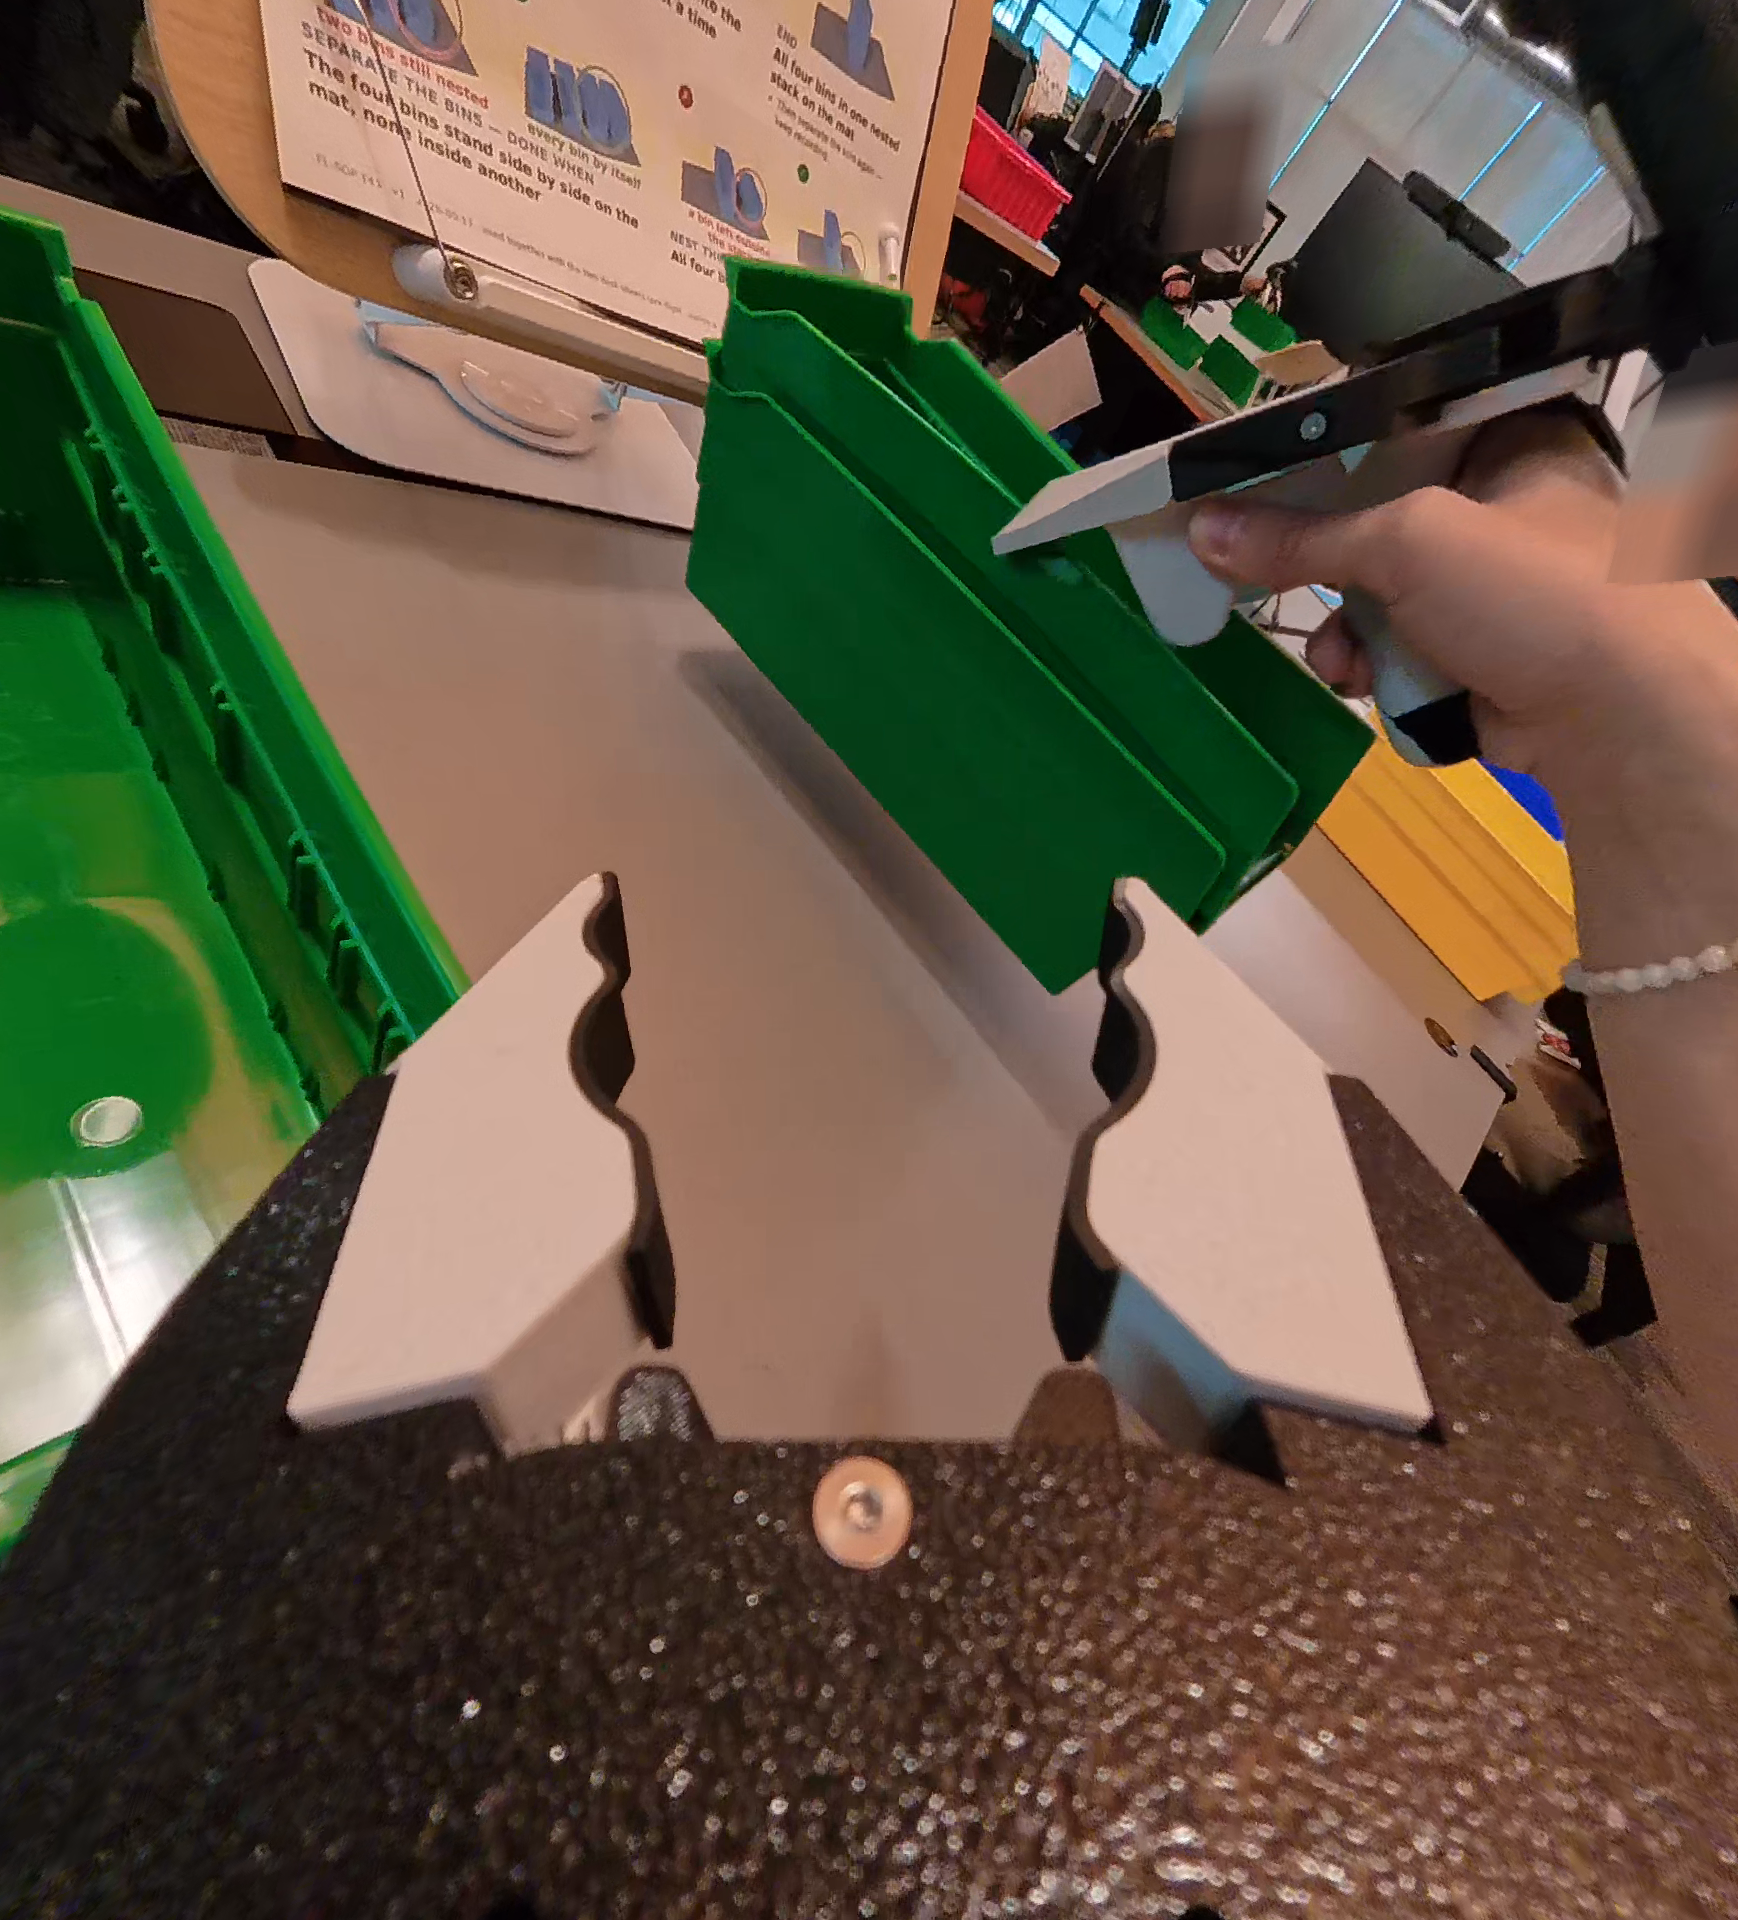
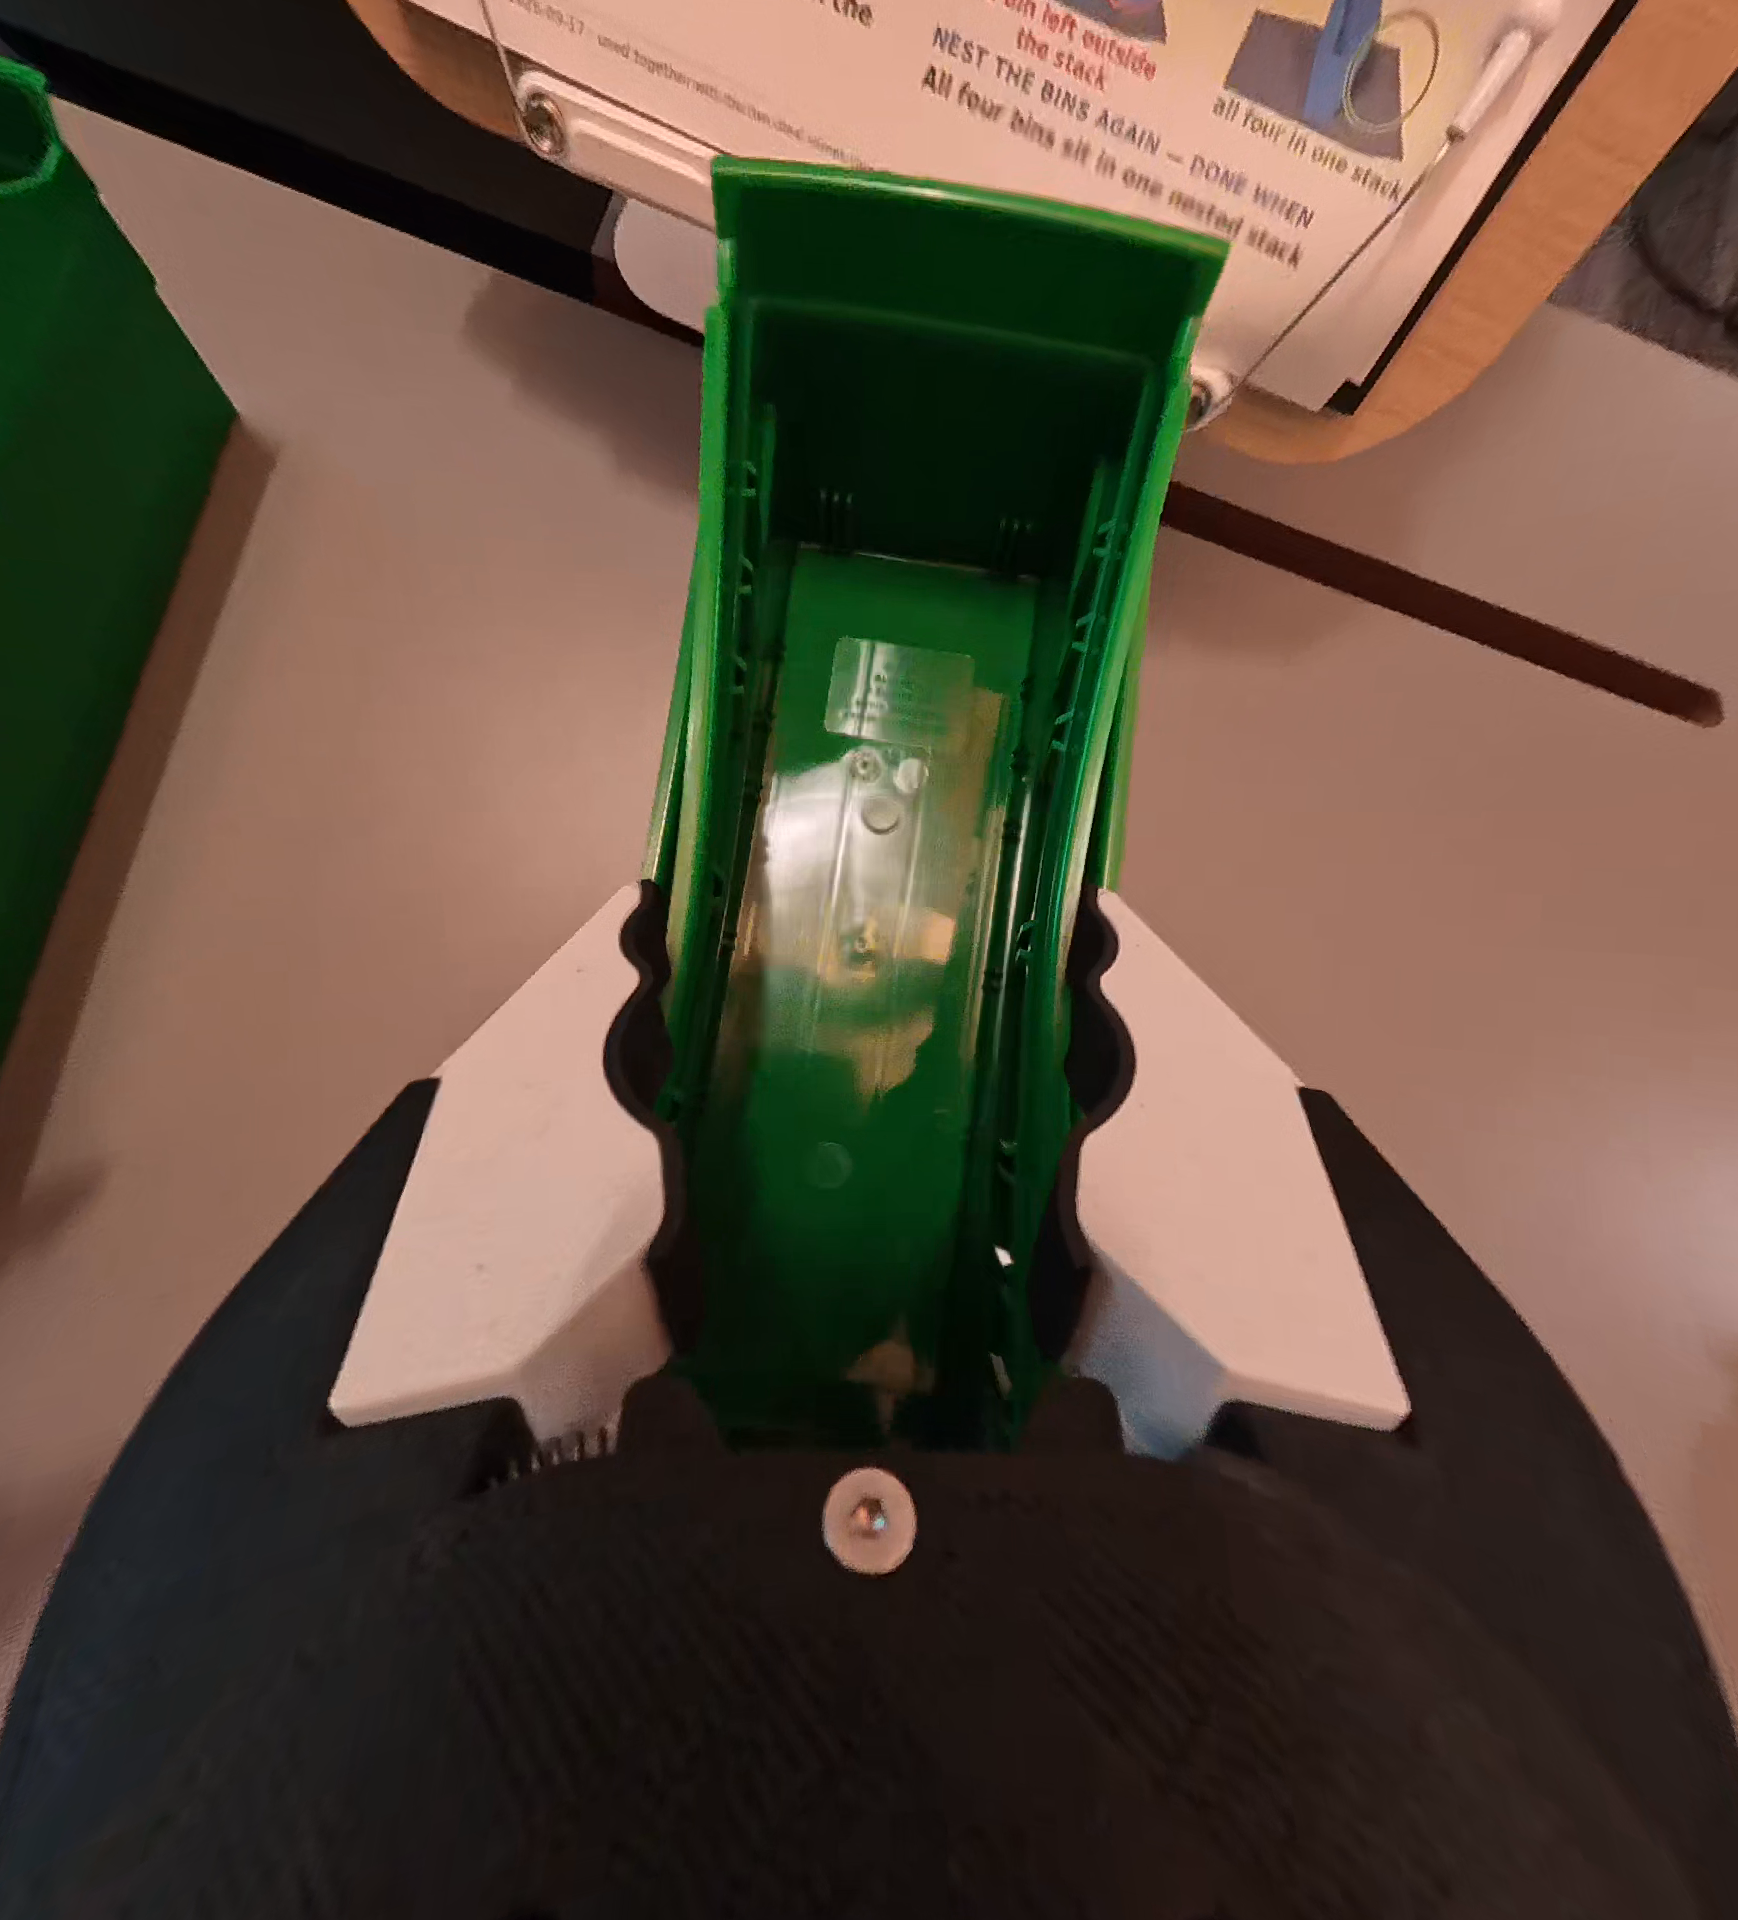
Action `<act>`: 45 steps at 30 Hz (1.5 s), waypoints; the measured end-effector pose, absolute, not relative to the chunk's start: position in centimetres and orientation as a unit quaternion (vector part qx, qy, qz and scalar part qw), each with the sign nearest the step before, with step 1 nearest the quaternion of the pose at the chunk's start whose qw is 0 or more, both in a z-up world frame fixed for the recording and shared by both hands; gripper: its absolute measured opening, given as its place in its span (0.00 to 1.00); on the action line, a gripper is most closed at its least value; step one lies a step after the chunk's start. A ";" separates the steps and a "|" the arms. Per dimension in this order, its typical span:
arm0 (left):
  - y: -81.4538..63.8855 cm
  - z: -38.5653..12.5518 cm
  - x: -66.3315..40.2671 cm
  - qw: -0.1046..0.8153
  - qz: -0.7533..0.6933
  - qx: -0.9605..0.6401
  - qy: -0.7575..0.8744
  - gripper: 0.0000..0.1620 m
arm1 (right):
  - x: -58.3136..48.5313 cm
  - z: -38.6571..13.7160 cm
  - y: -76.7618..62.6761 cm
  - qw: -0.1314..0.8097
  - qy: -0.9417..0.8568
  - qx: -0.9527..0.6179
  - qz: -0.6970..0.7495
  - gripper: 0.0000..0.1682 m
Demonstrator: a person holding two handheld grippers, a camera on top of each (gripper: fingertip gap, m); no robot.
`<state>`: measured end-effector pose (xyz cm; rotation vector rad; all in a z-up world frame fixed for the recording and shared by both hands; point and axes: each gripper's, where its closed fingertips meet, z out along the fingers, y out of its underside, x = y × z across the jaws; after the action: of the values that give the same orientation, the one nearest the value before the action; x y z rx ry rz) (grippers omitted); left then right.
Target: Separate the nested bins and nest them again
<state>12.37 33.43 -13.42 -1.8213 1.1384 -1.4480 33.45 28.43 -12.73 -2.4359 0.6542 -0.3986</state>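
Gripping glossy green nested bins, right tongs, apparently tilted.

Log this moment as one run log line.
right gripper: shut on nested bins, lifted, tilted | left gripper: open, empty | single bin: left, on table

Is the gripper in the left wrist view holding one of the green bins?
No, the left gripper is open with nothing between its fingers; the nested green bins are held up by the right gripper.
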 end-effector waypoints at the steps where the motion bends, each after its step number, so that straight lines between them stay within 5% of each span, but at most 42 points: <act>1: 33.5 -13.4 12.3 0.273 -0.537 -0.677 0.423 0.55 | 33.6 -13.0 28.3 0.283 0.253 -0.915 -0.139 0.47; 22: 33.5 -14.0 12.4 0.263 -0.537 -0.680 0.424 0.54 | 34.3 -17.2 26.4 0.235 0.286 -0.921 -0.121 0.61; 45: 33.1 -13.3 12.1 0.257 -0.548 -0.672 0.426 0.53 | 34.3 -15.4 25.5 0.153 0.267 -0.944 -0.121 0.46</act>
<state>12.09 33.10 -13.31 -1.8237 1.1570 -1.4869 34.26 25.48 -15.41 -2.7070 0.7644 -0.3464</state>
